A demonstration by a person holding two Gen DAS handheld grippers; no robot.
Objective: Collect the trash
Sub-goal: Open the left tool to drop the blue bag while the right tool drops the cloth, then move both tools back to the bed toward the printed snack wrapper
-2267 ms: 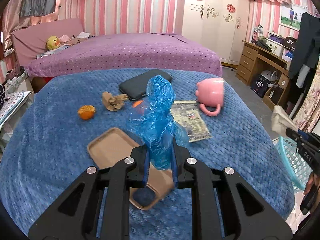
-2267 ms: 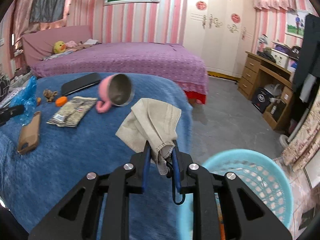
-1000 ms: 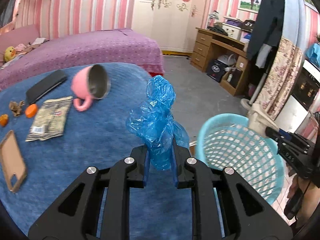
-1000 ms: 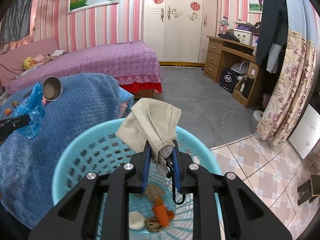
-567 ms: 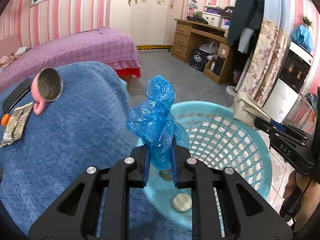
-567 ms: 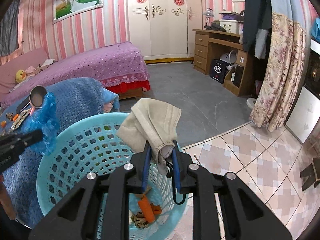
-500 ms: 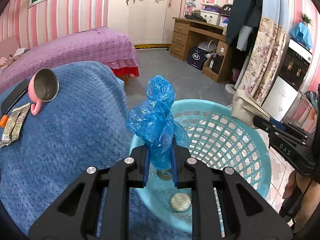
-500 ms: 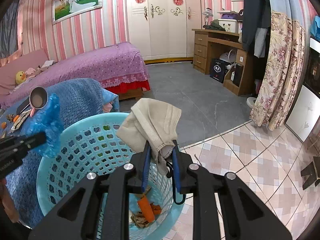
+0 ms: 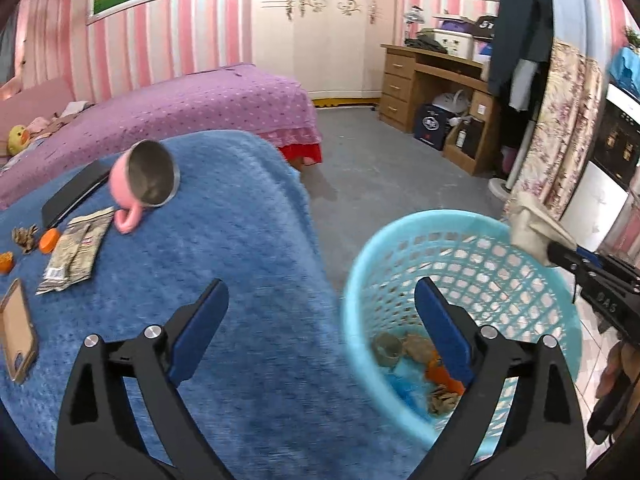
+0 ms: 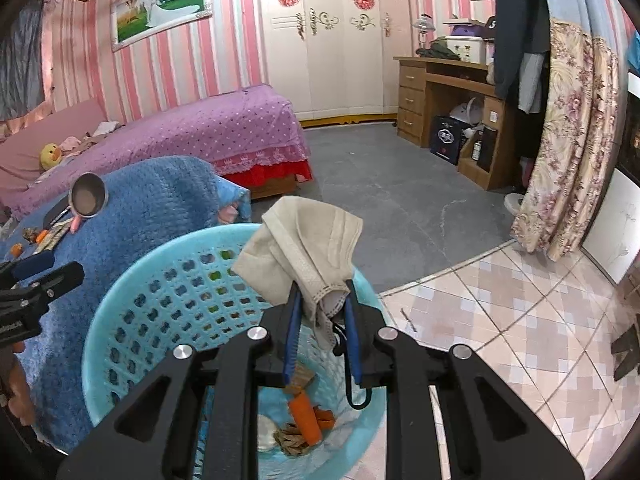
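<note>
The left hand-held gripper (image 9: 320, 304) has just been opening and now gapes wide with nothing in it, and the blue bag (image 9: 404, 384) lies down in the basket (image 9: 360, 280). The right hand-held gripper (image 10: 322, 308) pinches a cloth (image 10: 304, 240) over the basket.

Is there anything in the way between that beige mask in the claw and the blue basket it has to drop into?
Nothing visible blocks it. The right gripper holds the beige mask right above the open turquoise basket; only trash lies at the bottom. The left gripper, jaws just opened and empty, sits off at the rim.
</note>
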